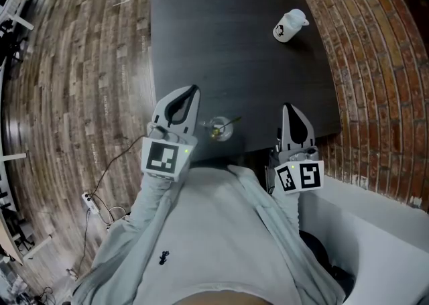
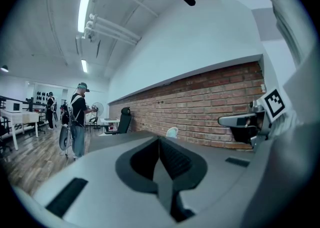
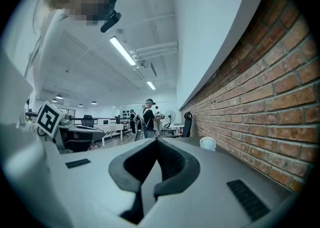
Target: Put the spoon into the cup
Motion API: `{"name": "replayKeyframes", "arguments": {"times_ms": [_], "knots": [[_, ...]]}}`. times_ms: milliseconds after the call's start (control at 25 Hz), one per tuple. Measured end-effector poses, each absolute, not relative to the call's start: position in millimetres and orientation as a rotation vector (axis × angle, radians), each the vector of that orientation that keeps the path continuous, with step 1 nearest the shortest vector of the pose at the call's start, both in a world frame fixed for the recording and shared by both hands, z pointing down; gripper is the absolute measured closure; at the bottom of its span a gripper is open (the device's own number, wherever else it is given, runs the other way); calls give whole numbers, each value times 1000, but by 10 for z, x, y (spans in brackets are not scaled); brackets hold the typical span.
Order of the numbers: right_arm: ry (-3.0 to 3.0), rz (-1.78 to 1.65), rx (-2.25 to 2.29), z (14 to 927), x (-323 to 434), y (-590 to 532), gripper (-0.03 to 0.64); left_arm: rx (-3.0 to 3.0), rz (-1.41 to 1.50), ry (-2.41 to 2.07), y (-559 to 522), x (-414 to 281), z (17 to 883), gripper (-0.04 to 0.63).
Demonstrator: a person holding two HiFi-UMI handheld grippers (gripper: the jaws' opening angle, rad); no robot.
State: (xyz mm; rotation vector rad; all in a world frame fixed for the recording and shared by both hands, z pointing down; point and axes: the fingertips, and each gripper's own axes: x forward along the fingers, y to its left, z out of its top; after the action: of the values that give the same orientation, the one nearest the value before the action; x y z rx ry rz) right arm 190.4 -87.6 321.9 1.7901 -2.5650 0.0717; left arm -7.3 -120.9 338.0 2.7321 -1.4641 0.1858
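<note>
A small clear glass cup (image 1: 218, 129) stands near the front edge of the dark table (image 1: 234, 42). A thin spoon (image 1: 230, 123) with a yellowish handle leans out of the cup toward the right. My left gripper (image 1: 193, 90) is just left of the cup, jaws shut and empty. At the table's front right my right gripper (image 1: 287, 106) is also shut with nothing in it. Both gripper views look level across the room, so the left gripper (image 2: 159, 140) and right gripper (image 3: 157, 141) show shut tips, and the cup is hidden below them.
A white mug (image 1: 289, 26) lies on its side at the table's far right, and shows small as the mug (image 2: 172, 132) and mug (image 3: 207, 143) by the brick wall (image 1: 375, 62). People (image 2: 77, 117) stand far off on the wooden floor (image 1: 74, 82). Cables (image 1: 100, 190) lie on the floor at left.
</note>
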Motion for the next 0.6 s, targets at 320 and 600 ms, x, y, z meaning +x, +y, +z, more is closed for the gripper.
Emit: {"name": "replayKeyframes", "arguments": {"times_ms": [320,600], "knots": [[-2552,76,1782,3250,1923,-852,601,2755,179,-1450,-1208,-35,3395,574],[-2549,90,1768,3312,1922,-839,601,2741,197,-1452,-1205,-42,3440,574]]}}
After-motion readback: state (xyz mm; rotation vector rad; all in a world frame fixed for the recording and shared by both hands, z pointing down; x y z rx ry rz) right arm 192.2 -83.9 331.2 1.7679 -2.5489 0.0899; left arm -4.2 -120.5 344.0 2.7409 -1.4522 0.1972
